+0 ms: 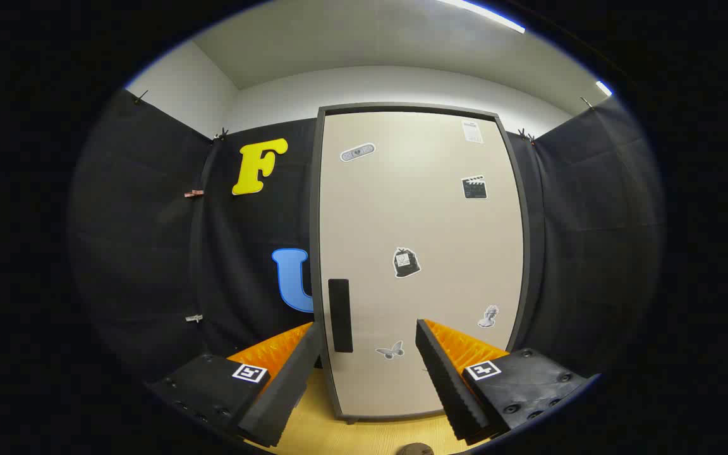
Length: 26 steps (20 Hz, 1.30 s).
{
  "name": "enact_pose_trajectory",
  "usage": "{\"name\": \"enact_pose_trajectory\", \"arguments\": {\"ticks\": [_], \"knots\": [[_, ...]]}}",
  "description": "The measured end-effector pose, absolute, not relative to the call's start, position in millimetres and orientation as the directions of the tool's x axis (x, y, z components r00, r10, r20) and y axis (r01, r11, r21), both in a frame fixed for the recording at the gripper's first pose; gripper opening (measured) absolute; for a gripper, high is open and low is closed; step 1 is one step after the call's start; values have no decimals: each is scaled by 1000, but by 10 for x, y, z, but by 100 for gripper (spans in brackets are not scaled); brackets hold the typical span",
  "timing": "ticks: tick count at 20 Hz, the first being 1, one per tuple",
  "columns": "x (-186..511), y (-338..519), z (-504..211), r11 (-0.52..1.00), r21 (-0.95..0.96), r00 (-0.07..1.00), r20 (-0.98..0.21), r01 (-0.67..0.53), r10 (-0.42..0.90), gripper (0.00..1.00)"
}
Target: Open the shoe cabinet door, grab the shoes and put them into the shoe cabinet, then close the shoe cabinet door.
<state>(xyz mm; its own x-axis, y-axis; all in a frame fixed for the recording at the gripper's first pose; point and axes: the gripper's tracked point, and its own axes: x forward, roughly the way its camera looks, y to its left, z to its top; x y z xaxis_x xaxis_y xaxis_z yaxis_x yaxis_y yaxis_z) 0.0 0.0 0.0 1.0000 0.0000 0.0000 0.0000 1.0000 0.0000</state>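
Hand-held gripper: I hold it spread wide, gripping nothing.
Shoe cabinet door: shut, upright just ahead of my fingers.
Handle: dark strip by the door's left edge, between the fingers, untouched.
Tabletop: carries the cabinet.
Progress: I judge nothing done; opening, loading shoes, closing all remain.
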Motion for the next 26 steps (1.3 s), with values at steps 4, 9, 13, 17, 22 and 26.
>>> {"name": "enact_pose_trajectory", "arguments": {"ticks": [4,9,13,17,22,26], "knots": [[-18,-2,17,1000,2,1000,9,1,-1,98],[-28,11,7,1000,0,1000,7,-1,1,98],[-21,14,10,1000,-1,1000,9,-1,1,98],[46,60,-32,1000,0,1000,2,-6,6,98],[326,271,-164,999,5,999,-21,-32,32,98],[716,408,-293,999,16,999,-37,-30,30,97]]}}
